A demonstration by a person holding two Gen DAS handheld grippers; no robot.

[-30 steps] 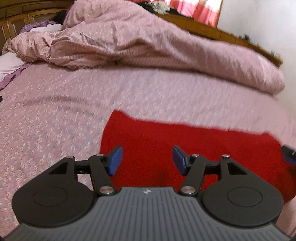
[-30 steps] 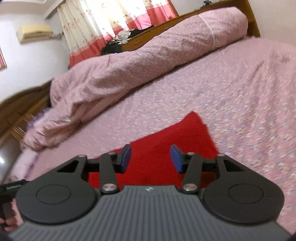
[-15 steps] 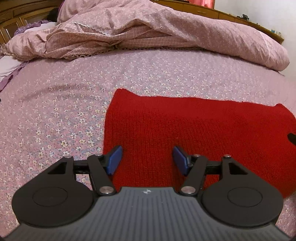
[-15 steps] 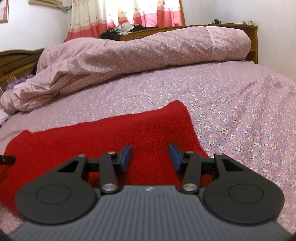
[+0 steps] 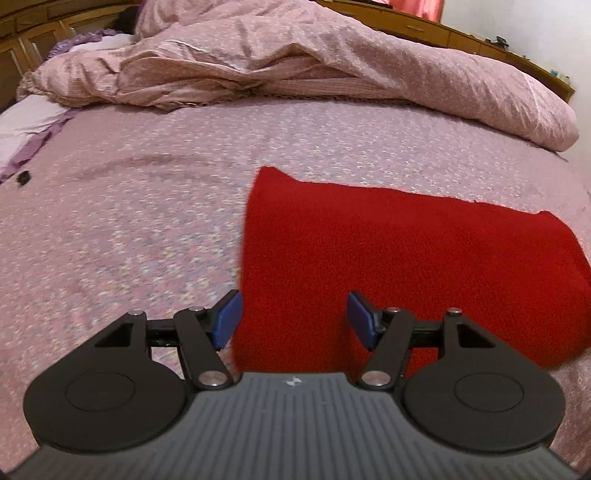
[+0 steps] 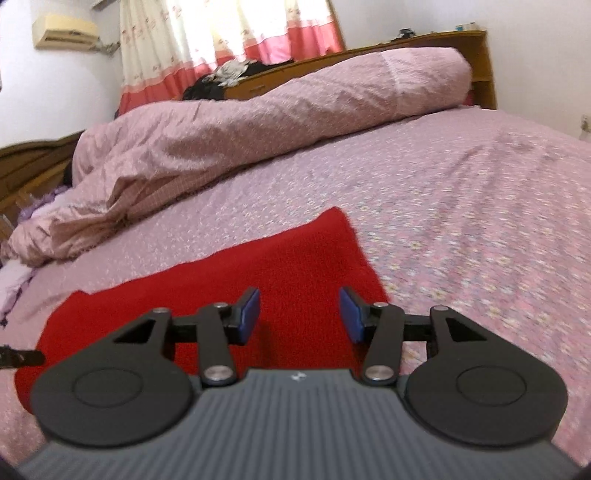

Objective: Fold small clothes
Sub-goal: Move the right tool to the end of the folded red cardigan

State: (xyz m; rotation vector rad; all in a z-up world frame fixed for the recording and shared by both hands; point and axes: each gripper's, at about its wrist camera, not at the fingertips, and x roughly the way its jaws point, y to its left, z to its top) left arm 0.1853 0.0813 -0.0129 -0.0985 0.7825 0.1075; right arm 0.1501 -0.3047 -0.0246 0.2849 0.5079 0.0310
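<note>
A red knitted cloth (image 5: 406, 258) lies flat on the flowered pink bed sheet (image 5: 129, 240). My left gripper (image 5: 293, 319) hovers open over the cloth's near left part, and its left pad lines up with the cloth's left edge. Nothing is between its blue pads. In the right wrist view the same red cloth (image 6: 288, 266) runs to the left. My right gripper (image 6: 299, 315) stands over its near right end, its jaws opening a little, with nothing gripped. A dark tip of the left gripper (image 6: 20, 358) shows at the left edge there.
A rumpled pink duvet (image 5: 332, 66) lies in a long heap across the far side of the bed. A wooden headboard (image 6: 476, 74) and curtains (image 6: 229, 33) stand behind it. A small dark item (image 5: 23, 178) lies on the sheet at far left.
Both grippers have shifted over the cloth's near side. The left one moved left to the cloth's left edge. The right view has tilted and the cloth's right corner sits closer to its right pad.
</note>
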